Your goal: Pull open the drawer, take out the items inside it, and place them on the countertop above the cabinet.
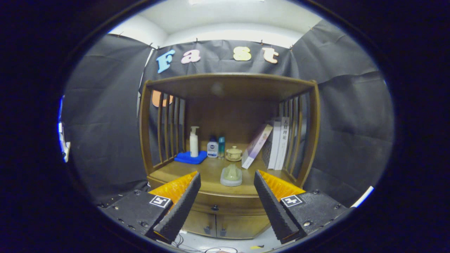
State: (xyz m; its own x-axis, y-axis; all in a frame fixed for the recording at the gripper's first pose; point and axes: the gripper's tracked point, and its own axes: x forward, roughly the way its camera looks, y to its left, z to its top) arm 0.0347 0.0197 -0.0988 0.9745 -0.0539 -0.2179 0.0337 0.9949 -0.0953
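Beyond the released tool (226, 203), the cabinet's shut drawer (225, 205) runs crosswise under the countertop (207, 174).

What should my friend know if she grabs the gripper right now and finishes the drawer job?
Gripper: open, holding nothing, fingers spread, well short of the cabinet.
Drawer: shut, under the countertop, knob between the fingers.
On the countertop: a pale lidded dish at the front; bottles, a cup and books behind.
Done: nothing I can see.
Left: pull the drawer open, lift out what's inside, set it on the countertop.
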